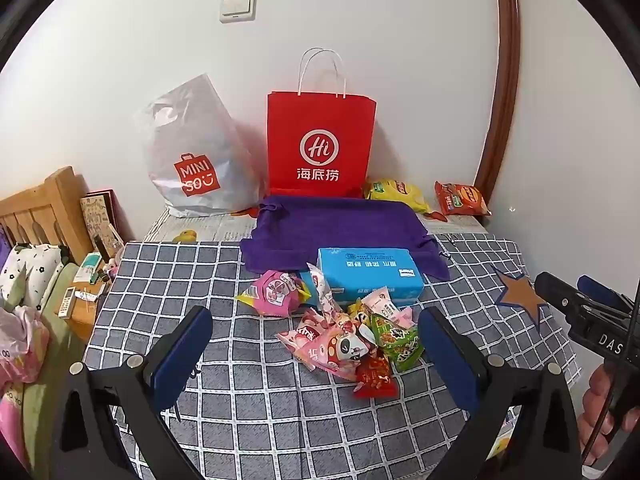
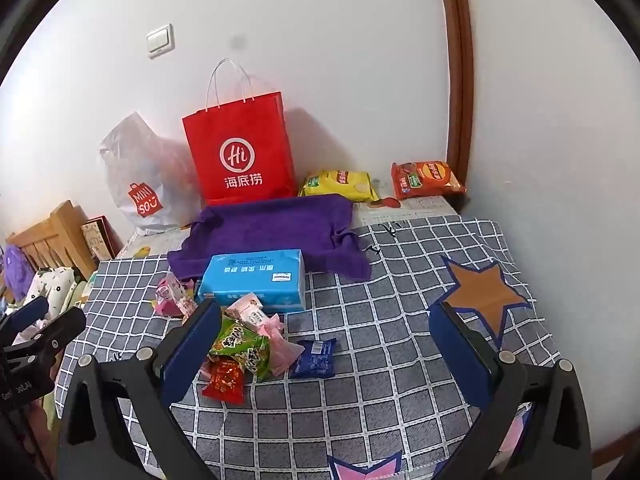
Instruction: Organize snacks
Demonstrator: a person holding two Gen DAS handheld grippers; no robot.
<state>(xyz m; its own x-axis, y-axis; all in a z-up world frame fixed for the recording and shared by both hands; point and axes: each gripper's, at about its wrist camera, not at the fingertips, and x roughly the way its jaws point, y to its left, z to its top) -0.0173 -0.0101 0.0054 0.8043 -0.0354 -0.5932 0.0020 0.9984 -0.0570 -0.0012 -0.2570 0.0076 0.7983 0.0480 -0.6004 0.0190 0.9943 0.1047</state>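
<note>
Left tongs (image 1: 316,354), right tongs (image 2: 326,350) wide, empty; snack pile (image 1: 352,340) ahead between them.

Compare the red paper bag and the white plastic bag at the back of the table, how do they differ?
The red paper bag stands upright with crisp flat sides, while the white plastic bag is crinkled, bulging and leans.
The red paper bag has thin white cord handles; the white plastic bag has a cut-out hand hole.
The red paper bag carries a white "Hi" logo, the white plastic bag a red Miniso logo.
Both sit against the wall behind the purple cloth.
</note>
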